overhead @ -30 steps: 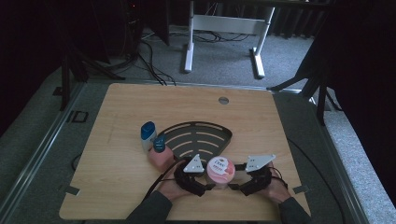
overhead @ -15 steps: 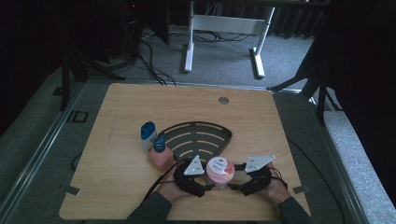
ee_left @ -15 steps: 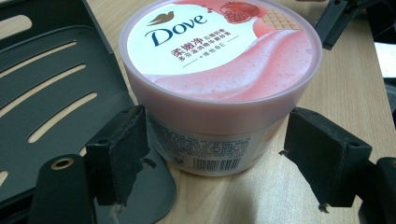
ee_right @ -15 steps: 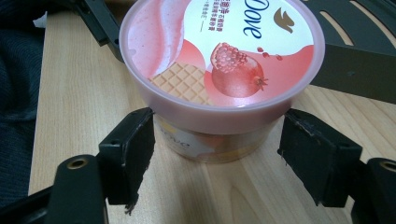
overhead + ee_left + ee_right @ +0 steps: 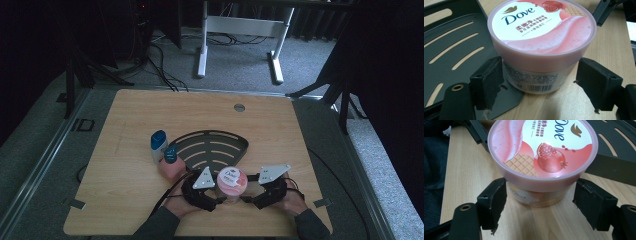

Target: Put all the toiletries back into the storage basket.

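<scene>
A pink Dove tub (image 5: 231, 182) with a white-and-pink lid stands on the wooden table near the front edge, just in front of a black slotted tray (image 5: 212, 147). My left gripper (image 5: 209, 194) reaches in from the tub's left and my right gripper (image 5: 256, 194) from its right. In the left gripper view the tub (image 5: 541, 37) sits between the open jaws of the left gripper (image 5: 539, 85), its base partly on the tray's corner (image 5: 454, 50). In the right gripper view the tub (image 5: 541, 152) stands between the open jaws of the right gripper (image 5: 539, 200), with small gaps at both pads.
A white bottle with a blue cap (image 5: 158, 143) and a pink bottle with a blue cap (image 5: 171, 162) stand at the tray's left edge. A round grommet (image 5: 239, 107) is set in the table's far side. Table legs and cables lie on the floor beyond.
</scene>
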{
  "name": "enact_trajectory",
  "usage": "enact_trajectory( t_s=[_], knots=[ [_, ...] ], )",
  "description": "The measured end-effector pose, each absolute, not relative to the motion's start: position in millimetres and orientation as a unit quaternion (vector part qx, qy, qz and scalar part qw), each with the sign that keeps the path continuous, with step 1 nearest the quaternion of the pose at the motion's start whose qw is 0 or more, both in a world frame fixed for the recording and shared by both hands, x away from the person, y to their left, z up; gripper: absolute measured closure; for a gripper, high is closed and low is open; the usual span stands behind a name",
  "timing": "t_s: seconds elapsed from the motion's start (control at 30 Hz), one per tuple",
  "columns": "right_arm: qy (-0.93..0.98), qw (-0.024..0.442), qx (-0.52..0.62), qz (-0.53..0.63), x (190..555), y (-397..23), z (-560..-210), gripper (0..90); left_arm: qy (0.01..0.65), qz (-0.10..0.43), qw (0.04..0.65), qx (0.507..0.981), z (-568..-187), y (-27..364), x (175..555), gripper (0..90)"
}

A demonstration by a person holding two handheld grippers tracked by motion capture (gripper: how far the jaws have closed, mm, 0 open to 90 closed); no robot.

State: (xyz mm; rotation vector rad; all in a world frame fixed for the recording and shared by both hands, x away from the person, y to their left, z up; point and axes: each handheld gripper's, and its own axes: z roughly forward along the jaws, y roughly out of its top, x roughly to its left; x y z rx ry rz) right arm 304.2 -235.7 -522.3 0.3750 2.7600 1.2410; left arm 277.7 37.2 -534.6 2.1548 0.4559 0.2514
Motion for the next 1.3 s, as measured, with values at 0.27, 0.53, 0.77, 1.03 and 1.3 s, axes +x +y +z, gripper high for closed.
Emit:
enact_trajectory(
  t_s=[0.27, 0.53, 0.77, 1.03, 1.3],
  knots=[
    [0.910, 0.049, 0.108, 0.398, 309, -226, -518, 26.4, 0.193, 0.108, 0.444, 0.868, -533, 45, 277, 22.1],
    [0.909, 0.053, 0.100, 0.402, 314, -220, -514, 26.3, 0.201, 0.115, 0.448, 0.863, -530, 50, 278, 22.0],
    [0.911, 0.050, 0.093, 0.399, 321, -212, -513, 26.4, 0.208, 0.121, 0.443, 0.863, -529, 56, 280, 22.0],
    [0.913, 0.050, 0.086, 0.395, 328, -206, -511, 26.3, 0.219, 0.130, 0.439, 0.861, -527, 58, 282, 22.0],
    [0.914, 0.051, 0.083, 0.395, 334, -203, -510, 26.2, 0.229, 0.135, 0.437, 0.859, -527, 61, 285, 22.0]
  ],
)
